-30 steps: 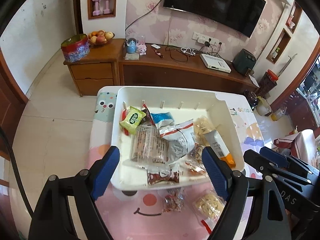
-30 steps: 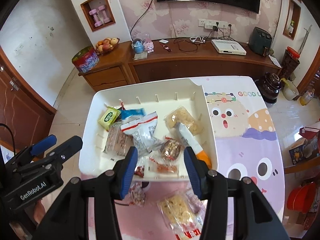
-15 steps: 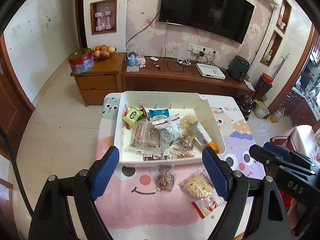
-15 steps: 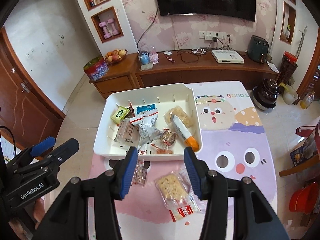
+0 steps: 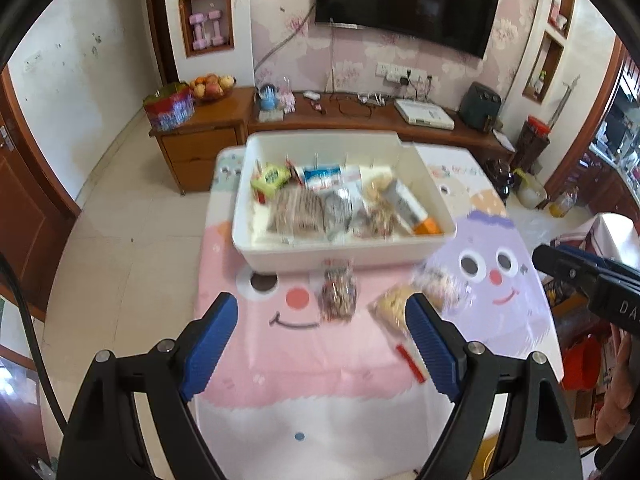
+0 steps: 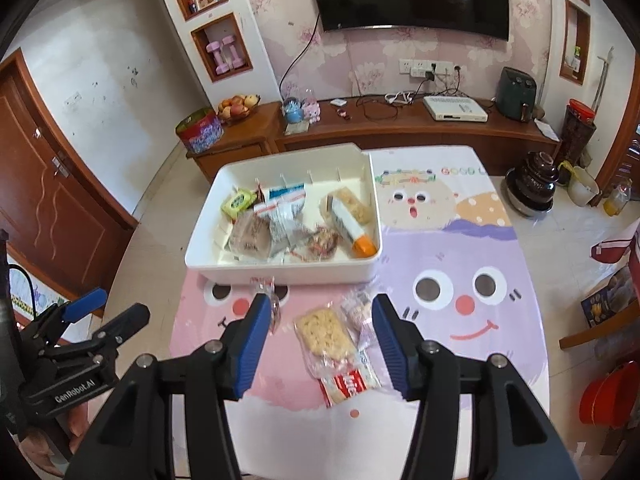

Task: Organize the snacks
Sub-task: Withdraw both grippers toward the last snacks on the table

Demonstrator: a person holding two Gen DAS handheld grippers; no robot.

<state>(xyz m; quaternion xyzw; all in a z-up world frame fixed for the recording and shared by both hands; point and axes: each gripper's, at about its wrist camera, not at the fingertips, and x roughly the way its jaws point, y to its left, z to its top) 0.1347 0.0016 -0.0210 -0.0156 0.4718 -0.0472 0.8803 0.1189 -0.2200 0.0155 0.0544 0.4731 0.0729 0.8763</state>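
Three snack packets (image 6: 326, 338) lie loose on the tabletop (image 6: 460, 360) before the filled white bin (image 6: 280, 272), awaiting pickup; left claw (image 5: 320, 344) released, right claw (image 6: 320, 334) opening, both empty.

- White rectangular plastic bin (image 6: 280, 270), plain.
- Surface cloth (image 6: 460, 280): pink at the near left, lilac at the right, with cartoon faces.
- Small green snack packet (image 6: 239, 201) in the bin's far left corner.
- White tube with an orange cap (image 6: 352, 226) along the bin's right wall.
- Clear-wrapped beige cracker packet (image 6: 326, 332) on the cloth, red label at its near end.
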